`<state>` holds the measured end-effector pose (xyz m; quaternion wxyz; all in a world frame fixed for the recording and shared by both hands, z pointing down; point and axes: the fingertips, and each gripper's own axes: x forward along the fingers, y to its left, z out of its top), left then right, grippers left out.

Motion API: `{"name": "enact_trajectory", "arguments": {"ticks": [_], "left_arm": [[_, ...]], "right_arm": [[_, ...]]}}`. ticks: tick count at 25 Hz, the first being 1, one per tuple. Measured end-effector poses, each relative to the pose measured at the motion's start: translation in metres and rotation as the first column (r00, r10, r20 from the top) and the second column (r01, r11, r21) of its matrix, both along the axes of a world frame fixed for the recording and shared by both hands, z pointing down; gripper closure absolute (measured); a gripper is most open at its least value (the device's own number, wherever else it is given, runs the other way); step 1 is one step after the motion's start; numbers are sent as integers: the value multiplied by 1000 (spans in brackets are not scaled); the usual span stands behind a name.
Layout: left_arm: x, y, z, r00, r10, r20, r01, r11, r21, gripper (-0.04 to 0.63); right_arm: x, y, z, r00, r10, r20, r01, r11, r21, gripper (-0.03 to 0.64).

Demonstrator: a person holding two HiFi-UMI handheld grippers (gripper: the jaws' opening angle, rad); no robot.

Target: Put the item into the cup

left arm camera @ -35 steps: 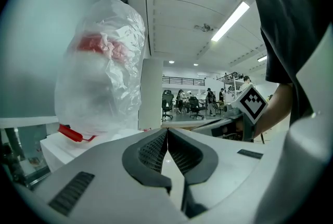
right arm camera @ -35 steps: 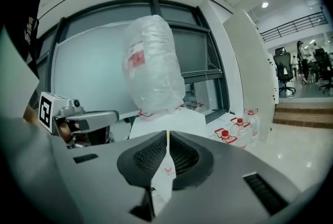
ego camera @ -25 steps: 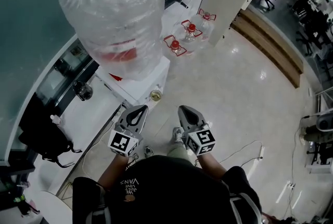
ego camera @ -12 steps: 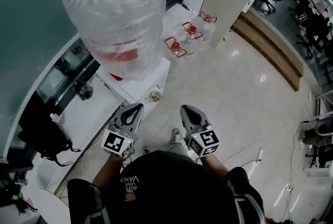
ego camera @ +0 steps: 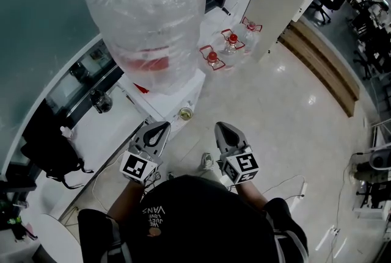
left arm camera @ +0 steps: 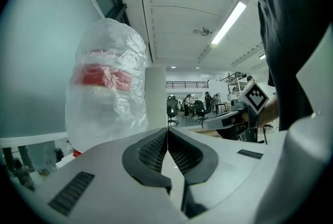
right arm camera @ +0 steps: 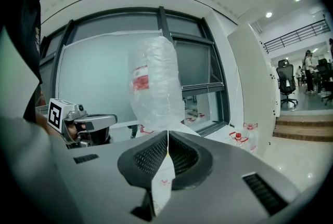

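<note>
A small clear cup (ego camera: 185,113) holding yellowish liquid stands on the ledge of a white water dispenser (ego camera: 174,92). A big plastic-wrapped bottle (ego camera: 149,18) sits on top of the dispenser. My left gripper (ego camera: 162,127) hovers just below-left of the cup, its pads pressed together. My right gripper (ego camera: 221,127) is a little to the cup's right and is also shut. The left gripper view shows the left gripper (left arm camera: 167,129) with nothing between its pads. The right gripper (right arm camera: 167,133) points at the wrapped bottle (right arm camera: 155,88). No loose item shows in either gripper.
Spare water bottles with red caps (ego camera: 229,45) stand on the floor beyond the dispenser. To the left, a white counter (ego camera: 116,127) carries a black bag (ego camera: 49,149) and a glass pot (ego camera: 101,100). A cable (ego camera: 293,182) lies on the floor at right. My shoe (ego camera: 208,161) is between the grippers.
Both grippers stay shut and hold nearly the same place. The left one has drawn back slightly. The dispenser has shifted a little right in the head view.
</note>
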<state>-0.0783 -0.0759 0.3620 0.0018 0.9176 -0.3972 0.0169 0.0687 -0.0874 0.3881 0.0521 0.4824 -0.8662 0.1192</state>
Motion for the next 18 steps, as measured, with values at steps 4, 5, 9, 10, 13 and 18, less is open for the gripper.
{"name": "enact_trajectory", "arguments": {"ticks": [4, 5, 9, 10, 13, 18], "left_arm": [[1, -3, 0, 1000, -5, 4, 5, 1000, 2, 575], [3, -3, -1, 1000, -3, -3, 3, 1000, 7, 575], [8, -2, 2, 1000, 5, 3, -5, 1000, -4, 575], [9, -2, 4, 1000, 6, 5, -6, 1000, -10, 575], [13, 1, 8, 1000, 7, 4, -7, 1000, -25, 575], [21, 0, 10, 1000, 8, -7, -8, 1000, -27, 575]], "right_arm": [[-5, -4, 0, 1000, -16, -4, 16, 1000, 5, 571], [-6, -5, 0, 1000, -17, -3, 17, 1000, 5, 571], [-7, -8, 1, 1000, -25, -3, 25, 1000, 2, 571], [-7, -9, 1, 1000, -27, -2, 27, 1000, 0, 571], [-7, -10, 0, 999, -33, 1, 33, 999, 0, 571], [-3, -10, 2, 999, -36, 2, 36, 999, 0, 571]]}}
